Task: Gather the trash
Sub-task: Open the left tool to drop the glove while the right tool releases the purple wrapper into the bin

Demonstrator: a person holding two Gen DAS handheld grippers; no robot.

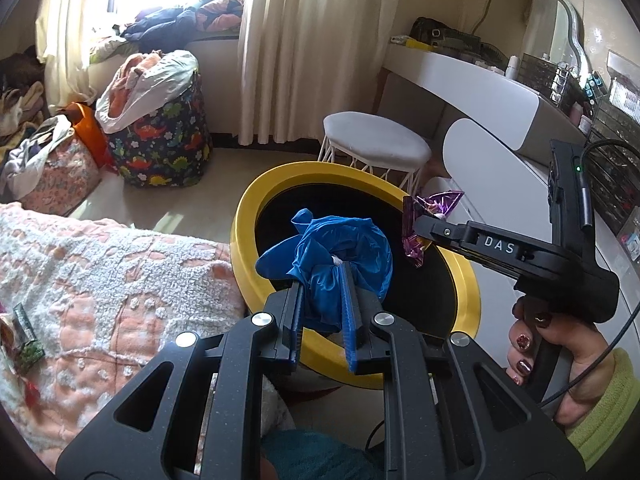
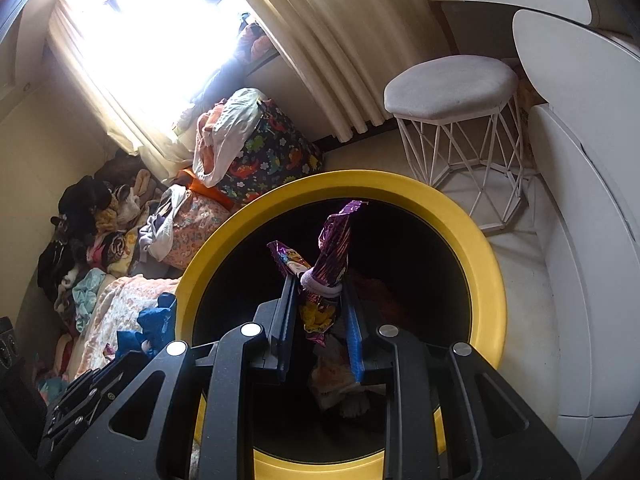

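A crumpled blue plastic bag [image 1: 340,240] is pinched in my left gripper [image 1: 322,276], which is shut on it over the near side of the yellow-rimmed black trash bin [image 1: 244,220]. My right gripper [image 1: 420,220] reaches in from the right over the bin's far rim, shut on a purple foil snack wrapper [image 1: 438,202]. In the right wrist view, that wrapper [image 2: 334,240] stands up between the fingers of the right gripper [image 2: 318,280], above the bin's dark opening. The bin rim [image 2: 480,248] circles it. Some trash lies dimly at the bottom. The blue bag [image 2: 154,324] shows at the lower left.
A bed with a pink and white blanket [image 1: 120,272] lies left of the bin, with small wrappers [image 1: 24,344] at its edge. A white wire stool [image 1: 376,144] and white vanity [image 1: 500,96] stand behind and to the right. A dinosaur-print laundry bag [image 1: 164,144] and clothes piles sit by the curtain.
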